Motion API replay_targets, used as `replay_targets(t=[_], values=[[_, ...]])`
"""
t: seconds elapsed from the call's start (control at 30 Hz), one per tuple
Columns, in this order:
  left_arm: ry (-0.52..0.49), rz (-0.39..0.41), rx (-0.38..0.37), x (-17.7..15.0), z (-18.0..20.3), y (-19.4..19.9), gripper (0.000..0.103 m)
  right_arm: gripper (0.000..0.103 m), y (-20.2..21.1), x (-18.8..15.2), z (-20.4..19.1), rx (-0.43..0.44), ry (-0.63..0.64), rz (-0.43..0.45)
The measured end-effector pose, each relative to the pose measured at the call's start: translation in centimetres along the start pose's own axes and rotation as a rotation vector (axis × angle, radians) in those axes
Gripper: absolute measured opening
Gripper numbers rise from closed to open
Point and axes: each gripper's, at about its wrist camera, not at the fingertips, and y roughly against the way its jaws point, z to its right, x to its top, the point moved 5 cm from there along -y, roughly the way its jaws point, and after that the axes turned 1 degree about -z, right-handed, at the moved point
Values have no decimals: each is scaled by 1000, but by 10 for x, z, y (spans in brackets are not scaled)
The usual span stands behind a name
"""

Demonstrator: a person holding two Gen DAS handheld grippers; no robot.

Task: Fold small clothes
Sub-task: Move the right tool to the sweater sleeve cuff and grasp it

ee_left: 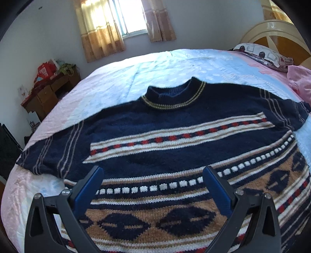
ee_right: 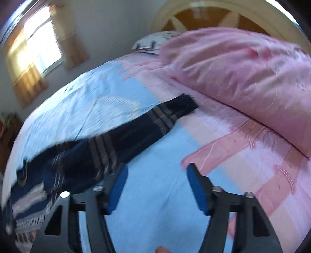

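Left wrist view has the sweater (ee_left: 175, 140) lying front up and spread flat on the bed (ee_left: 136, 64), collar toward the window (ee_left: 132, 17), both sleeves out to the sides. The left gripper (ee_left: 153, 175) hovers over the patterned lower body, jaws spread with nothing between them.

Right wrist view shows the right gripper (ee_right: 157, 175) just beside the sweater's sleeve (ee_right: 136, 128), over bare sheet; its jaws stand apart and pinch nothing. That picture is smeared with motion.

Risks, as I judge them: with the sleeve lying outside the right jaws, closing now would catch sheet, or nothing, and the fold would not start. The knit is thick and loose, so a shallow pinch could slip or drag the body askew. The pink duvet (ee_right: 243, 77) sits near the cuff (ee_right: 184, 105) and could snag a swung sleeve.

Only the left view gives the whole garment, collar and both shoulders. Only the right view shows the cuff's end, the duvet near it, and a fingertip at the bottom edge
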Motion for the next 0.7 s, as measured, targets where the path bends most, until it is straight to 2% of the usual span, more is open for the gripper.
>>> replay_targets(t=[0.2, 0.33, 0.53, 0.7], values=[[51, -46, -24, -5, 0, -14, 103, 57, -47, 47, 30, -14, -108, 23], [69, -22, -34, -6, -1, -12, 103, 57, -81, 64, 49, 1, -205, 1], [59, -14, -37, -5, 3, -10, 103, 57, -116, 74, 57, -58, -213, -6], [28, -5, -47, -5, 10, -10, 103, 57, -132, 86, 56, -30, -210, -11]])
